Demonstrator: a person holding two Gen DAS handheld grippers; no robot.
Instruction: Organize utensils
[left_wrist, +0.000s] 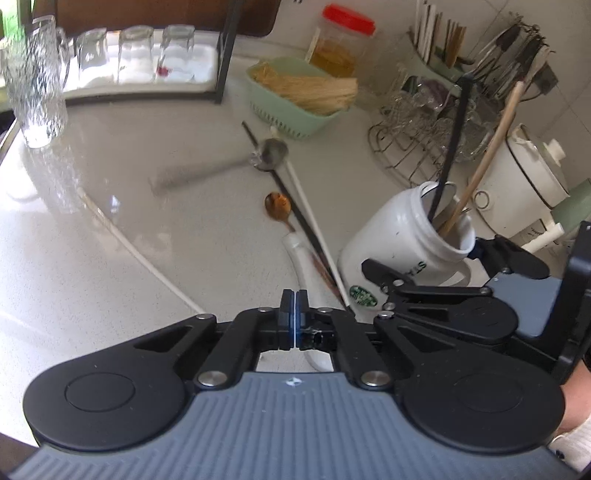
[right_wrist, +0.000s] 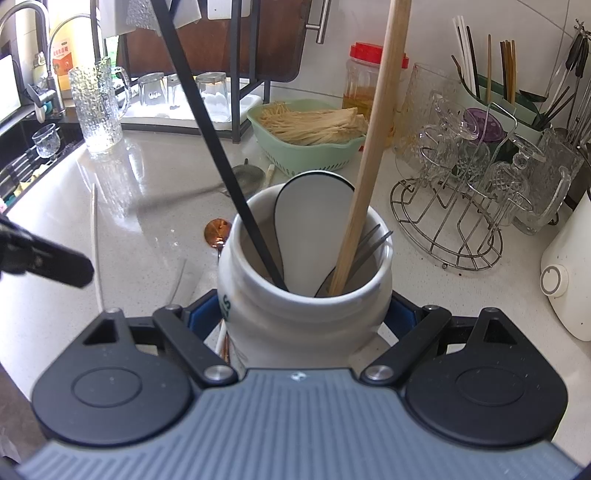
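My right gripper is shut on the white mug, with its blue pads pressing both sides. The mug holds a black chopstick, a wooden stick, a white spoon and grey forks. My left gripper is shut, pads together with nothing between them, just above a white ceramic spoon on the counter. Beyond it lie a copper spoon, a blurred metal spoon, a white chopstick and a black chopstick. Another white chopstick lies to the left.
A green basket of noodles and a red-lidded jar stand at the back. A wire rack of glass cups and a white cooker sit right of the mug. A glass pitcher stands far left, near the sink.
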